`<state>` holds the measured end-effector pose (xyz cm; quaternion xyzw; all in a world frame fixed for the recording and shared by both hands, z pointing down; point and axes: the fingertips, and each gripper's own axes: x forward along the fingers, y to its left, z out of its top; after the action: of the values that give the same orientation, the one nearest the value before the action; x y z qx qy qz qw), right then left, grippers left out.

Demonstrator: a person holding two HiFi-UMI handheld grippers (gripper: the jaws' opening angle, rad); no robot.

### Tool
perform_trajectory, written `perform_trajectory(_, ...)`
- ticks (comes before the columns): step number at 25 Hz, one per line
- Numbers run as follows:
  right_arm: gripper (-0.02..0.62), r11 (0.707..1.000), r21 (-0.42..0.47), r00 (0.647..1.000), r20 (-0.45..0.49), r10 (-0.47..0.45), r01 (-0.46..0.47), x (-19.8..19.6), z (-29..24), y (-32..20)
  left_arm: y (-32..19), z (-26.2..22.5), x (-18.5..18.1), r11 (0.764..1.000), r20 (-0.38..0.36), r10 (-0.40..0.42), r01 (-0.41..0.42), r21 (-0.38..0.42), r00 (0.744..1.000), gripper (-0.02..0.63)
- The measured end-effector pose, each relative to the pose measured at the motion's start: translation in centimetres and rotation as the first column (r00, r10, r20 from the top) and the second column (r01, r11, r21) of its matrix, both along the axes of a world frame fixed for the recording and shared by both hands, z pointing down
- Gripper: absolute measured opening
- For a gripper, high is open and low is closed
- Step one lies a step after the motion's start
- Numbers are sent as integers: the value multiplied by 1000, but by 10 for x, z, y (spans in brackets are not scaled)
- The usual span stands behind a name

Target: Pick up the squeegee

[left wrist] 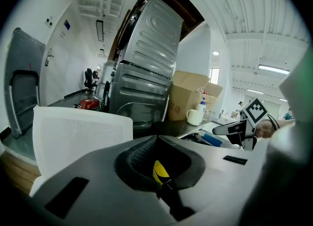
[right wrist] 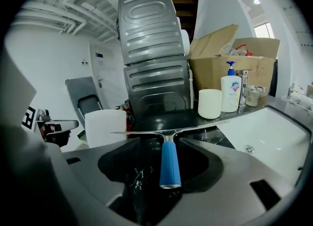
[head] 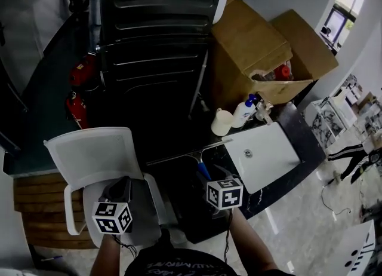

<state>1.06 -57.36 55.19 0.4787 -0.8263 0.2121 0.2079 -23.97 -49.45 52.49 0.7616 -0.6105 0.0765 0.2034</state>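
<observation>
The squeegee [head: 202, 162] lies on the dark countertop [head: 173, 173], its blue handle toward me and its long metal blade across the far end. In the right gripper view the blue handle [right wrist: 169, 164] lies between the wide-open jaws of my right gripper [right wrist: 161, 142], and neither pad presses on it. From above, my right gripper [head: 210, 176] with its marker cube hovers just behind the handle. My left gripper [head: 119, 188] hangs over a white chair [head: 89, 155] to the left, away from the squeegee. Its jaws [left wrist: 156, 138] look shut, with nothing between them.
A white sink [head: 265, 155] sits right of the squeegee. Behind it stand a white mug [head: 222, 122], a soap bottle [head: 243, 112] and a tap. Open cardboard boxes [head: 250, 48] and a tall grey ribbed appliance [head: 155, 42] fill the back. Red items [head: 80, 71] lie far left.
</observation>
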Motion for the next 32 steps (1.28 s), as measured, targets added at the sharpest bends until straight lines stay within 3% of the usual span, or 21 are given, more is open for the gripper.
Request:
perform_trajectory(8,230,995,-99,998,-58,-2,-4,-21,38,-55,-57,12,-21,1000,-23,25,-25,-18,999,20)
perform_trajectory(17,227,980,-193,990,-128,-65,39,-35,58,-71,-87,20,-20,998,-42,57,-58,-29,997,20)
perform_trajectory(20,219,980,-192,985,-150,-83,53,-33,60,-76,-92,24,-16,997,-44,72,-74,-38,996,20)
perform_trajectory(22,177,984,-174,984,-164,-76,47,-32,59,-79,-94,25,-14,996,-45,80,-82,-40,996,20)
perform_trajectory(32,158,995,-78,978,-195,-73,59,-23,46,-58,-74,12,7,994,-23,103,-104,-21,994,20)
